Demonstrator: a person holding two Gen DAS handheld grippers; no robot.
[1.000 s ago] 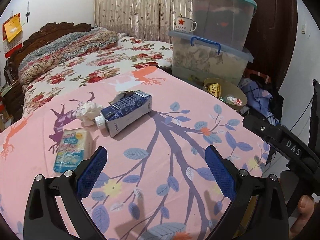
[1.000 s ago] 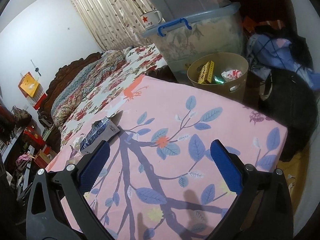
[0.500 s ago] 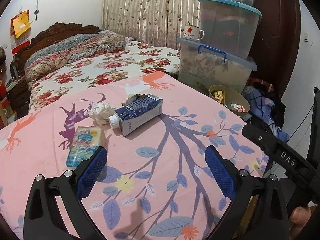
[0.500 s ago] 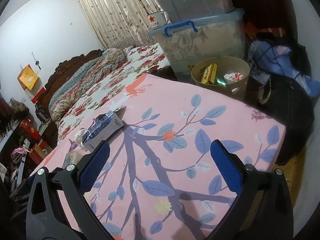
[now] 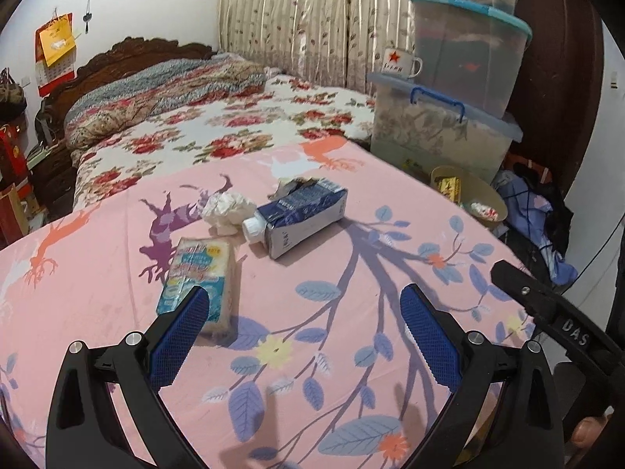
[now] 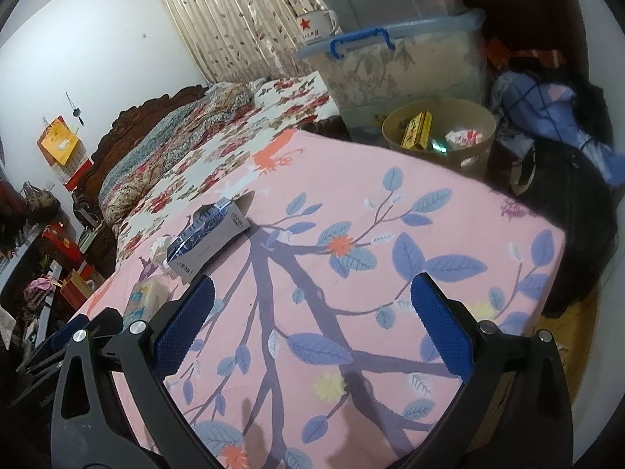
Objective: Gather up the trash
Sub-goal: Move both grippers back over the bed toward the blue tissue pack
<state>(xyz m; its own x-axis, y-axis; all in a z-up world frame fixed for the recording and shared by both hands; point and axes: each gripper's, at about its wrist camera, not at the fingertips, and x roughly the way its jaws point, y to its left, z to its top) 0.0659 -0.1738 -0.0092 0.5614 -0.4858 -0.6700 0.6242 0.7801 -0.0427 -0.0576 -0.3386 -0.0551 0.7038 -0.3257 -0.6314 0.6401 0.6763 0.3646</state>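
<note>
At the bottom of the left wrist view, the left gripper (image 5: 302, 336) is seen with its jaws spread wide and nothing between them; its left blue pad (image 5: 177, 336) covers the near corner of a tissue pack (image 5: 199, 277) lying on the pink sheet (image 5: 351, 305). The right gripper (image 6: 312, 324) is likewise held open and empty above the sheet. Toward the centre of the left view, a blue milk carton (image 5: 300, 215) is laid on its side, white cap facing the camera, its torn far end hard to make out. A crumpled white tissue (image 5: 226, 207) is touching it on the left. At the right edge, a tan bin (image 5: 474, 195) is partly hidden behind the bed edge; 2 or more scraps inside are visible. The print on the carton cannot be read.
</note>
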